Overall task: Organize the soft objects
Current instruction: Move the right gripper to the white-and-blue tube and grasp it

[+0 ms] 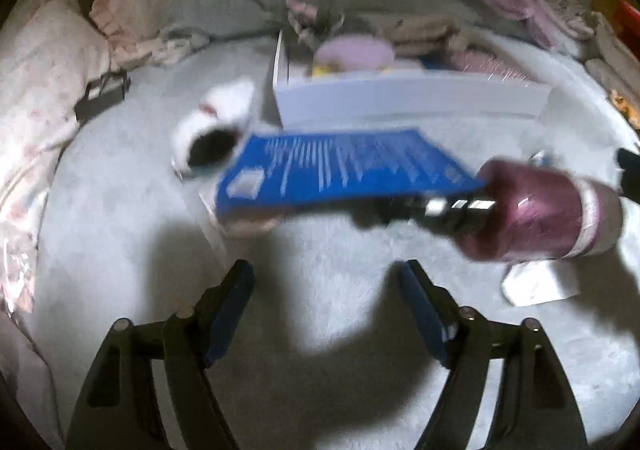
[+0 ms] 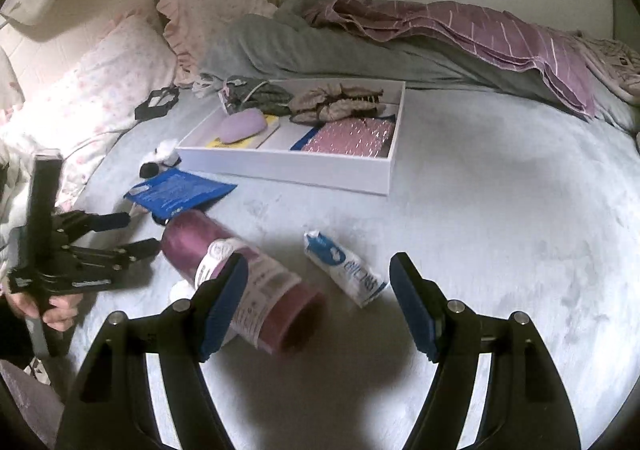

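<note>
My left gripper (image 1: 326, 282) is open and empty above the grey bedspread; it also shows in the right wrist view (image 2: 138, 234), held by a hand at the left. Ahead of it lie a blue flat packet (image 1: 340, 170), a purple roll with a white label (image 1: 536, 214) and a white plush toy (image 1: 216, 130). My right gripper (image 2: 318, 290) is open and empty, over the purple roll (image 2: 240, 270) and a white-and-blue tissue pack (image 2: 344, 270). A white tray (image 2: 288, 170) holds a lilac pouch (image 2: 244, 124), beige ruffled fabric (image 2: 336, 102) and a pink packet (image 2: 348, 140).
Grey blanket (image 2: 320, 46) and purple striped cloth (image 2: 480, 34) are heaped at the back. Pink floral pillows (image 2: 100, 90) lie at the left. A small black frame (image 2: 156, 102) lies by the pillows. A white paper piece (image 1: 540, 286) lies at right.
</note>
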`<state>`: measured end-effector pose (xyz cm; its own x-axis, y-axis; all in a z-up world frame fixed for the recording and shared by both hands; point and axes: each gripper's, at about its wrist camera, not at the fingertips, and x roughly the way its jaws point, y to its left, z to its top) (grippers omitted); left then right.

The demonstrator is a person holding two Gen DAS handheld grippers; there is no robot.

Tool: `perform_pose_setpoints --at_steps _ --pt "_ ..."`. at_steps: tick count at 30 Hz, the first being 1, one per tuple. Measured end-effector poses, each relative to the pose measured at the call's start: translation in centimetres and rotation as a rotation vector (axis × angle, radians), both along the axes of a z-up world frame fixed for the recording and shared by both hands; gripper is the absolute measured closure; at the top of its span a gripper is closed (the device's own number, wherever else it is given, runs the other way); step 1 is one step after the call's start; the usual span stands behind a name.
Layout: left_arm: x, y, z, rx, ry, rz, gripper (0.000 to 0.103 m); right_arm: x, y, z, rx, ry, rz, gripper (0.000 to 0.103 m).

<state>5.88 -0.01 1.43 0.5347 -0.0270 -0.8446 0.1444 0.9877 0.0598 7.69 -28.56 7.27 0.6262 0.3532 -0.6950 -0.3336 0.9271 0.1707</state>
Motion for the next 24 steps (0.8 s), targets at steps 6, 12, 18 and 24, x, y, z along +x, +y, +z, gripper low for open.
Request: perform_pose_setpoints --at_steps 6,12,18,24 --pt "-0.3 2.1 -1.0 -0.098 -0.008 0.084 0.000 -1.0 0.7 -0.3 -0.028 0.003 0.032 0.029" --pt "-0.4 1.9 -1.2 -0.085 -0.007 0.081 0.000 1.8 -1.3 -0.5 0.007 0.055 -0.013 0.038" --pt "-0.1 1.9 -1.1 -0.081 -0.006 0.079 0.000 5.5 -0.3 -2.5 -0.153 0.147 0.116 0.056" --pt "-0.1 2.0 -1.1 -0.082 -0.006 0.080 0.000 8.0 -0.5 -3.5 -0.115 0.221 0.204 0.062"
